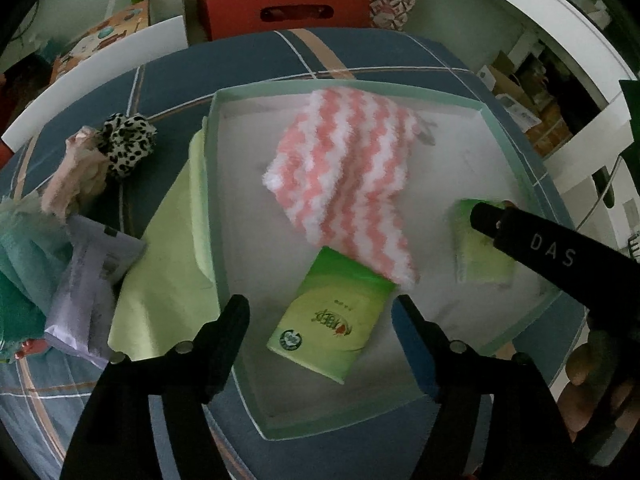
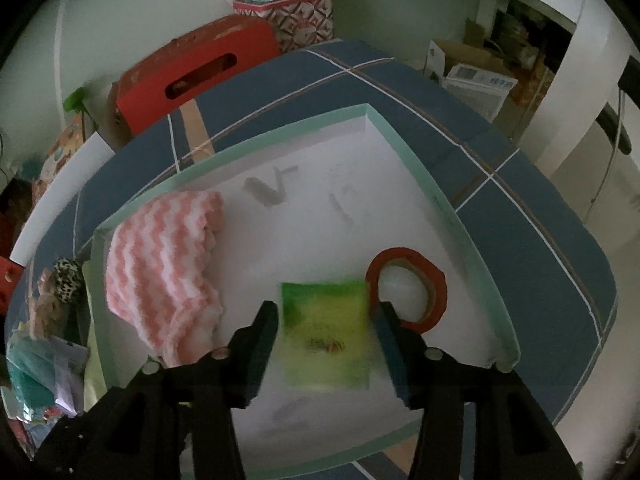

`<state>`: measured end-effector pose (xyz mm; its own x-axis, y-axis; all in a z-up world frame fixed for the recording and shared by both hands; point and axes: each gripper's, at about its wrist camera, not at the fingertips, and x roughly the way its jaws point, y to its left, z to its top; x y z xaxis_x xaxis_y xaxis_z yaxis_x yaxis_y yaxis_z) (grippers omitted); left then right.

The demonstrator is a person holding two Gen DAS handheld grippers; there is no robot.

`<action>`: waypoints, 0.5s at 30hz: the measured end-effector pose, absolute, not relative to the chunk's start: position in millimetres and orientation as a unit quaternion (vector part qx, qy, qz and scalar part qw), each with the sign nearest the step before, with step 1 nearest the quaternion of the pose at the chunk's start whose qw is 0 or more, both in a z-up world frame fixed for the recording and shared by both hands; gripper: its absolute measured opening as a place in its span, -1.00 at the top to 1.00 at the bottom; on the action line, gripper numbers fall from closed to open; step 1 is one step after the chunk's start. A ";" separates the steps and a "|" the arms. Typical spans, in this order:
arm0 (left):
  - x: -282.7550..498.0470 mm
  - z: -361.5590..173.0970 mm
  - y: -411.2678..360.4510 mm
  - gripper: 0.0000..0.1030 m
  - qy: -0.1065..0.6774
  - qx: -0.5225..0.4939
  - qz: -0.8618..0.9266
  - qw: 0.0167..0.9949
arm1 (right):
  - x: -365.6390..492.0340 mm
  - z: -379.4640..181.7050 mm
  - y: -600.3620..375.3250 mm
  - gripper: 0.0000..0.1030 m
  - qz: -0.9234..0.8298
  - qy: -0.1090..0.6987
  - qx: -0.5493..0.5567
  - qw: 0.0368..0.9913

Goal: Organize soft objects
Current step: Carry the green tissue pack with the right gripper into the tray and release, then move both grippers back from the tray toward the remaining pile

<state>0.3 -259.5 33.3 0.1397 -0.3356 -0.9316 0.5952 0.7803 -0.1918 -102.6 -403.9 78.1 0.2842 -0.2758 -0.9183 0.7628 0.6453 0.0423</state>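
Two green tissue packs sit inside the shallow tray [image 1: 516, 152], which rests on a blue plaid cloth [image 1: 168, 80]. I take the tray as my landmark. On its white floor, toward the far left corner as my right wrist camera sees it, lies the pink-and-white wavy sock [image 2: 160, 264], folded and slumped against the left wall. One tissue pack [image 1: 332, 316] lies flat near the tray's near edge, its top corner tucked just under the sock's lower end. My left gripper [image 1: 320, 308] hovers over that pack with its jaws spread wide, one finger on each side, not touching it as far as I can see.

My right gripper [image 2: 326, 312] is over the tray's near right part. Its jaws are parted around the second tissue pack [image 2: 324, 336]; the pack is blurred, and I cannot tell whether the pads are touching it. Just beyond it, near the tray's right wall, a red tape roll [image 2: 408, 288] lies flat.

Outside the tray, along its left wall, I see a pale green cloth [image 1: 160, 280]. Farther left lie a lilac packet [image 1: 92, 280], a leopard-print scrunchie [image 1: 128, 144], a crumpled pink fabric piece [image 1: 76, 172] and something teal [image 1: 24, 264]. Beyond the tray's far edge stands a red box [image 1: 280, 4].
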 end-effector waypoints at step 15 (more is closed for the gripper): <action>-3.2 47.2 -247.6 -0.70 0.560 0.108 -0.300 0.765 | -101.2 84.8 -398.4 -0.63 -0.361 0.485 0.223 0.765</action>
<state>-3.2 -247.6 47.2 0.1926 -0.3382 -0.9212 0.5804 0.7962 -0.1709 -101.2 -398.4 84.8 0.2687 -0.3356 -0.9029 0.7685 0.6398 -0.0092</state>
